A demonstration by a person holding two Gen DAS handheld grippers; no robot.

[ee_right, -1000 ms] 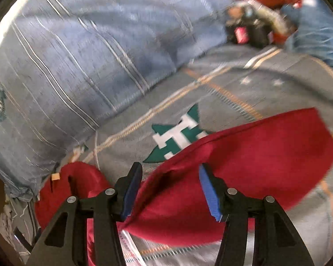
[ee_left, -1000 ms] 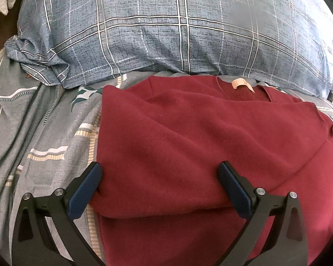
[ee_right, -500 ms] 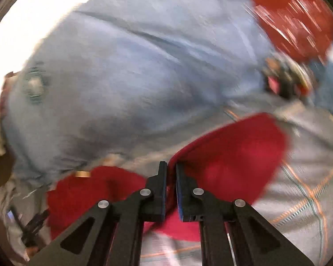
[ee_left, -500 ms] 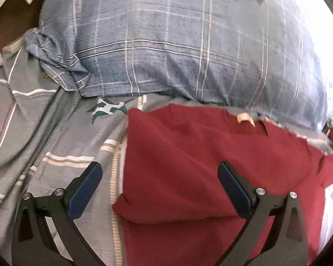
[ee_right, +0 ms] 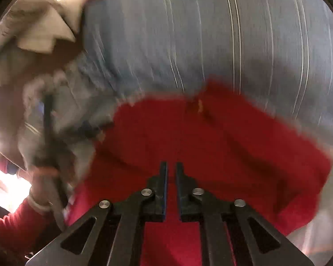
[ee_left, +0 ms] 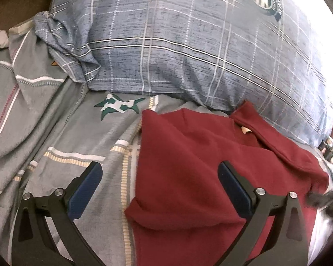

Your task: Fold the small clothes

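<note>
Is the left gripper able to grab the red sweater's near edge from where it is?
Probably yes. The left gripper is open above the red sweater, whose near left edge lies between its fingers with nothing on top.

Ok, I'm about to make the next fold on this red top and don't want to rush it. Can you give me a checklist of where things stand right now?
1. Left gripper free: ok, jaws wide open, holding nothing.
2. Right gripper released: cannot tell. Its jaws are nearly together and opening, and blur hides whether cloth is between them.
3. Red top lying flat: not ok, a flap near the collar stands up.
4. Top clear of the pillow: not ok, its far edge butts against it.
5. Right wrist view steady: not ok, it is motion-blurred.
</note>
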